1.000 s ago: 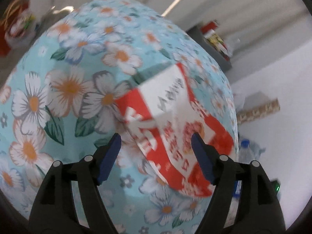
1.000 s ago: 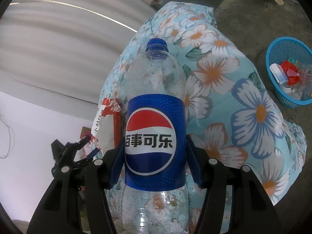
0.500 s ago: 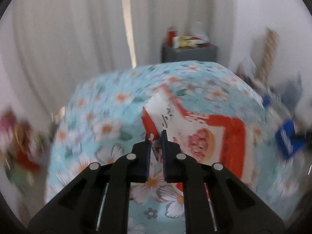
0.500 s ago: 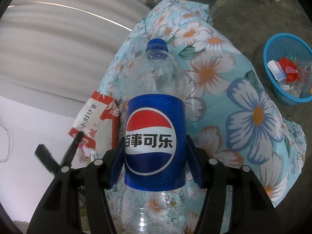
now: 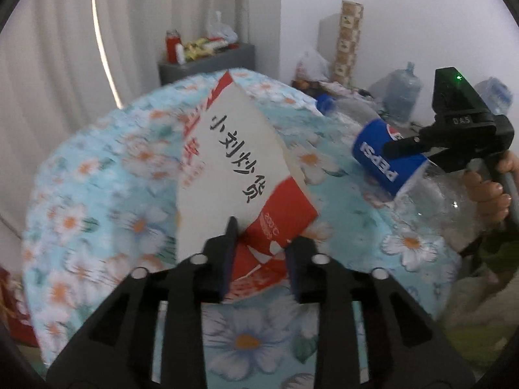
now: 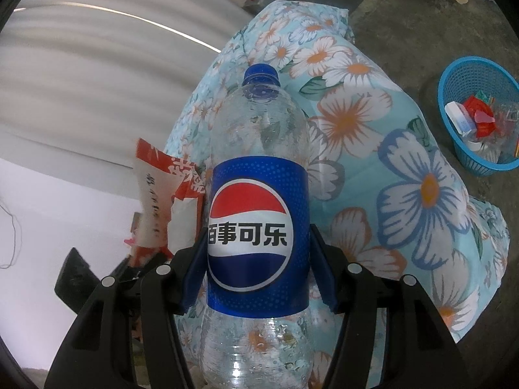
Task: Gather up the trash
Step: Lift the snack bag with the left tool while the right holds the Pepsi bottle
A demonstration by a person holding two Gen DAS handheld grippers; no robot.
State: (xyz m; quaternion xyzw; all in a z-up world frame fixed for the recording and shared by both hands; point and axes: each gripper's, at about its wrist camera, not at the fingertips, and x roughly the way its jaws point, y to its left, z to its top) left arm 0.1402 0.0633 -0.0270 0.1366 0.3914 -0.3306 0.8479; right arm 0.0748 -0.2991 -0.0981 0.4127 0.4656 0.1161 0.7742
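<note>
The left claw point(image 5: 259, 256) has the red and white snack bag point(image 5: 240, 168) between its fingers at the bag's bottom edge, lifted off the flowered cloth point(image 5: 97, 194). Its jaws have just been opening a little after a tight pinch; the bag's folded bottom corner sits between the pads and appears to be held, though whether both pads press on it is hard to tell. The bag's long axis runs straight away from this claw, its top corner pointing up and away, so it sticks out like a flag.

The right claw point(image 6: 258, 259) is closed on the blue label of the empty cola bottle point(image 6: 258, 194), the pads bearing on both sides of it. The bottle points away from that claw, blue cap farthest out.

The blue basket point(image 6: 454, 129), already holding scraps, stands on the floor off the cloth's far edge, to the right of the bottle in the right wrist view. The snack bag is on the bottle's other side, away from the basket. So by my reckoning the right hand is the nearer one, and the bottle would likely go in first, cap leading.
</note>
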